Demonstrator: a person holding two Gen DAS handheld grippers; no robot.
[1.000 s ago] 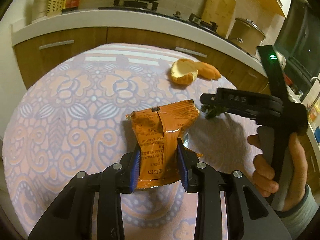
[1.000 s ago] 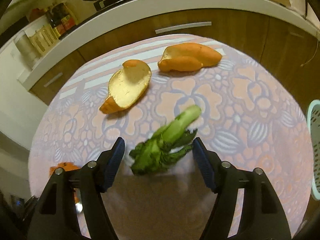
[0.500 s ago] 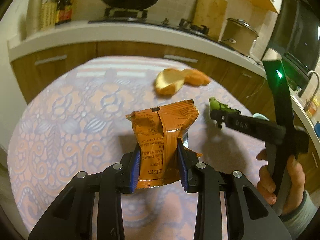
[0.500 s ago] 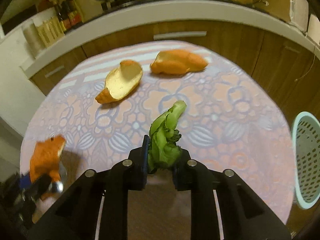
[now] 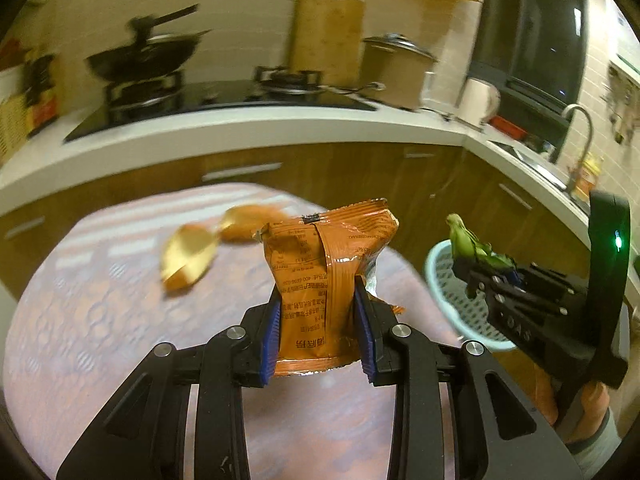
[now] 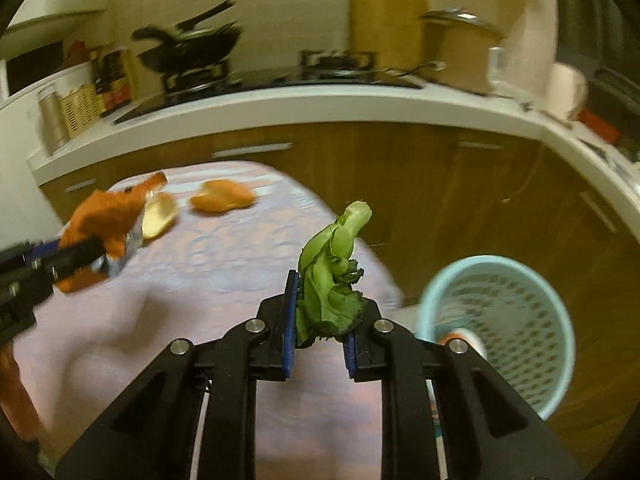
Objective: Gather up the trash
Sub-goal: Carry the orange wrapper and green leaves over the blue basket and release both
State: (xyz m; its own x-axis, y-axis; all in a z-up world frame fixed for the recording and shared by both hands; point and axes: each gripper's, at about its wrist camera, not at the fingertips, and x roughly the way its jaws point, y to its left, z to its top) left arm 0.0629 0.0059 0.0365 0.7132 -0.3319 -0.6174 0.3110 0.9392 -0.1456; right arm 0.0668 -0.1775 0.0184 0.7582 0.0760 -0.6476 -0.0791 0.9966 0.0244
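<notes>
My left gripper (image 5: pixel 318 334) is shut on an orange snack wrapper (image 5: pixel 326 268), held upright above the table. It also shows at the left of the right wrist view (image 6: pixel 106 228). My right gripper (image 6: pixel 320 326) is shut on a green vegetable scrap (image 6: pixel 330 280), lifted over the table's right edge; the scrap also shows in the left wrist view (image 5: pixel 470 246). A light blue mesh basket (image 6: pixel 500 320) stands on the floor right of the table, seen behind the right gripper in the left wrist view (image 5: pixel 444 296). Two orange peel pieces (image 6: pixel 222 200) (image 5: pixel 188 254) lie on the far side of the table.
The round table carries a pink patterned cloth (image 5: pixel 100 320). Behind it runs a white counter (image 5: pixel 240 128) with wooden cabinets, a stove with a wok (image 5: pixel 148 60), a pot (image 5: pixel 396 68) and a sink tap (image 5: pixel 580 120) at the right.
Both grippers have lifted and swung right toward the basket. One second ago the right gripper was open around the vegetable scrap; it has since shut on it and raised it.
</notes>
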